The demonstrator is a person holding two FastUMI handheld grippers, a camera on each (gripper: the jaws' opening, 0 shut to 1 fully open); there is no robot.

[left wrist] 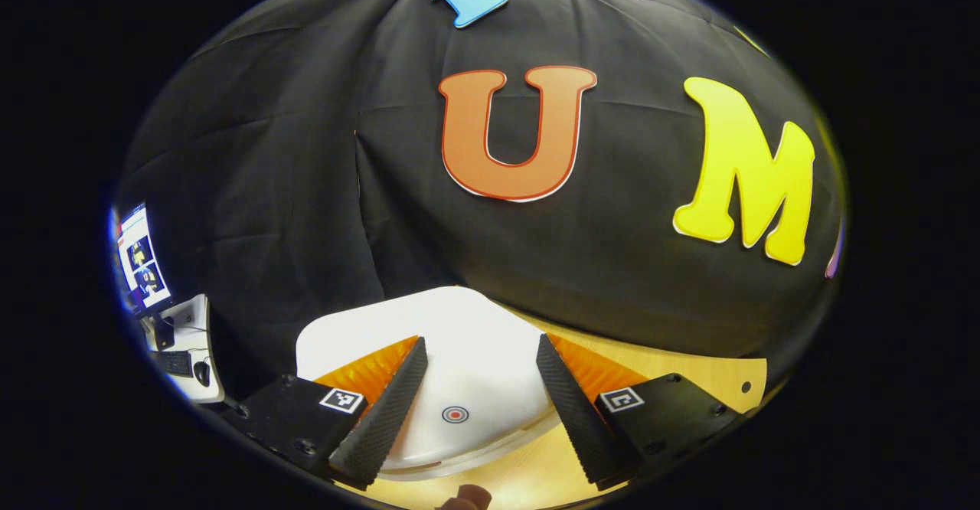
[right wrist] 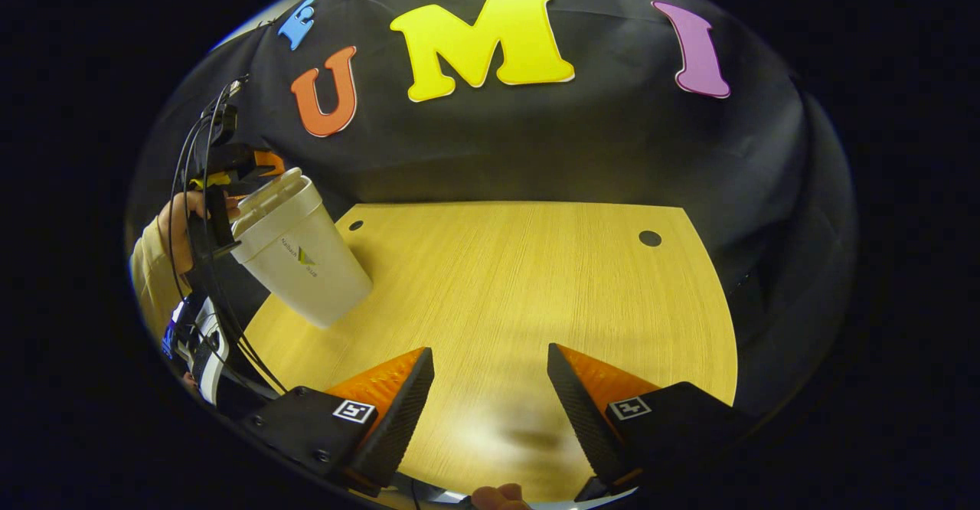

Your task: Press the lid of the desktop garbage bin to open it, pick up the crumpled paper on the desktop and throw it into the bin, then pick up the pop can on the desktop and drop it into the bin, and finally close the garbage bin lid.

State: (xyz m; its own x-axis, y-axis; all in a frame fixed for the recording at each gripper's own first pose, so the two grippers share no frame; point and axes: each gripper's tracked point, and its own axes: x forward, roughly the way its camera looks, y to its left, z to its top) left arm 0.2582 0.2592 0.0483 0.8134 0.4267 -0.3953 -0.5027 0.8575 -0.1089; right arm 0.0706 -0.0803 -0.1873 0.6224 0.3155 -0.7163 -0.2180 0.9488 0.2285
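Observation:
The white bin lid point(left wrist: 467, 357) lies just below my left gripper point(left wrist: 481, 339), which is open with a finger on each side of it and touches nothing that I can see. A red ring mark point(left wrist: 455, 414) sits on the lid between the fingers. In the right gripper view the white bin point(right wrist: 302, 265) stands at the left of the wooden table point(right wrist: 521, 280), lid point(right wrist: 269, 192) down on top. A hand point(right wrist: 178, 223) holds the left gripper point(right wrist: 226, 169) over that lid. My right gripper point(right wrist: 490, 351) hangs open over bare wood, far from the bin.
A side desk point(left wrist: 191, 341) with a monitor point(left wrist: 142, 257), keyboard and mouse stands far left. The tabletop has two round holes point(right wrist: 649, 238) near its back edge, against the black cloth wall. Cables point(right wrist: 199, 265) hang beside the bin.

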